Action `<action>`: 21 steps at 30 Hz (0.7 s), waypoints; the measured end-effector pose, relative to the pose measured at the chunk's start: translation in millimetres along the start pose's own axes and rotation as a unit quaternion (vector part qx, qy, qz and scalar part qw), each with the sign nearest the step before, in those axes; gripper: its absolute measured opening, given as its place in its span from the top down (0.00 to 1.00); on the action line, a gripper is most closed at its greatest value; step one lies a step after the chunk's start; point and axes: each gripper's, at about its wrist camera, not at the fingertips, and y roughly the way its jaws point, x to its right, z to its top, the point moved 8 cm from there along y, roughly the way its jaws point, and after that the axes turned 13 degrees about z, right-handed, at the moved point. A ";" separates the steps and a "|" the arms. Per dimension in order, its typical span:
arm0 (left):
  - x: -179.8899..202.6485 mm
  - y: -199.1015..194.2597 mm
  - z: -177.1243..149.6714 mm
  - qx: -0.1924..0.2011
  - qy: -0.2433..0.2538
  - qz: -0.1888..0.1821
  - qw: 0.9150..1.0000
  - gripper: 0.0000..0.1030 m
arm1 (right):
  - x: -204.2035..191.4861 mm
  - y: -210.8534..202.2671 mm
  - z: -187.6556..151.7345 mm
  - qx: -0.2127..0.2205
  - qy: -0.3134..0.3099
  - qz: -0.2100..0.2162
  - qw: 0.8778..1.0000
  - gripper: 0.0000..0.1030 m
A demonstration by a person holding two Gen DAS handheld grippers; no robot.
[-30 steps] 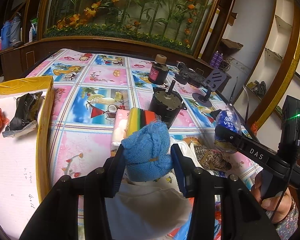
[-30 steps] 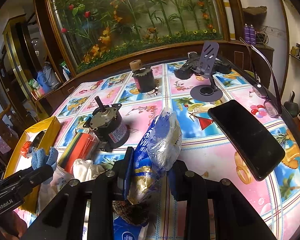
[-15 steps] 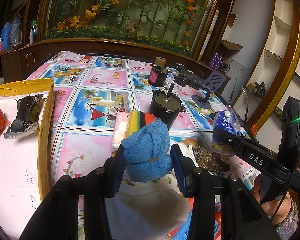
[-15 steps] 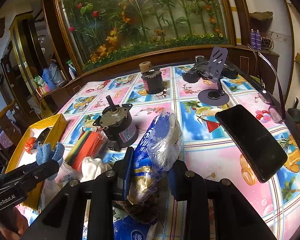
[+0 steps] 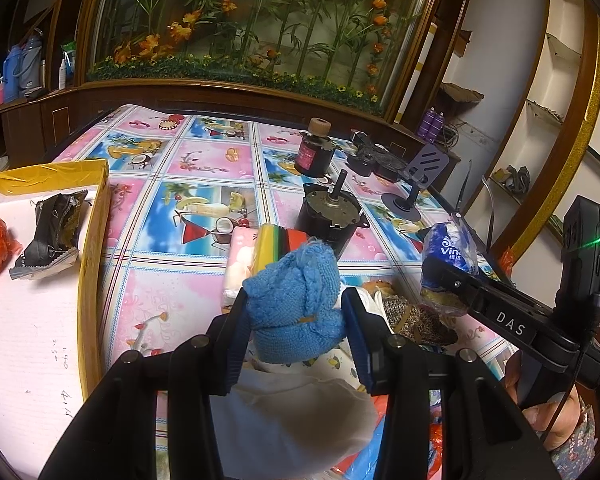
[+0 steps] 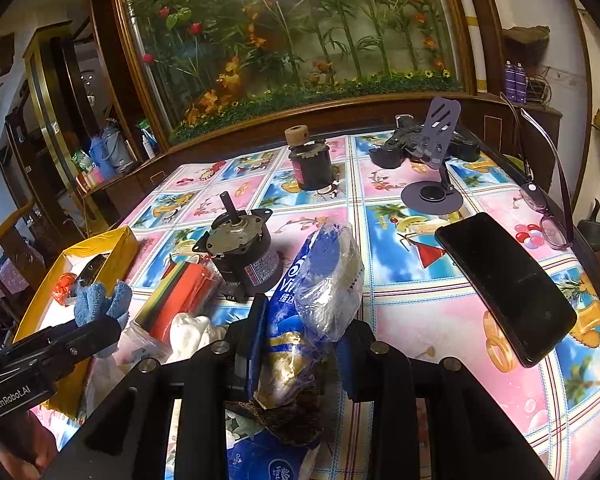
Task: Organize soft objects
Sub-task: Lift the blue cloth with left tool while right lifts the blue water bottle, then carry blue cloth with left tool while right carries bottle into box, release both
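**Sorting Partly Complete: Both Tongs Loaded**

The yellow-edged box (image 5: 94, 216), at frame left, is already holding two items. The left gripper (image 5: 296, 332) is clamping the blue knitted piece (image 5: 296, 304) at lower centre. The right gripper (image 6: 300, 340) is pinching the blue tissue pack (image 6: 320, 292). More soft items are lying beneath, awaiting sorting.

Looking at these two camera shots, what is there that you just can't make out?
- Left wrist view: the white cloth is partly hidden behind the left gripper, which holds the blue knitted piece.
- Right wrist view: the brown knitted item sits mostly behind the right gripper and its blue tissue pack.
- The motor label print is too small to read.
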 end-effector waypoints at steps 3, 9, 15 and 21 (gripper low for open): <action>-0.5 -1.9 1.8 0.002 -0.001 -0.001 1.000 0.58 | -2.4 -0.7 0.1 0.001 -0.003 0.002 1.000 0.68; -1.2 -5.2 5.3 0.010 -0.003 -0.003 1.000 0.58 | -6.5 -1.2 0.1 0.003 -0.010 0.007 1.000 0.68; -2.6 -11.3 7.3 0.020 -0.006 -0.010 1.000 0.58 | -9.2 -3.0 0.2 0.008 -0.002 0.011 1.000 0.68; -8.7 -22.7 14.3 0.039 -0.012 -0.019 0.999 0.58 | -25.8 -6.5 0.4 0.024 -0.001 0.017 1.000 0.68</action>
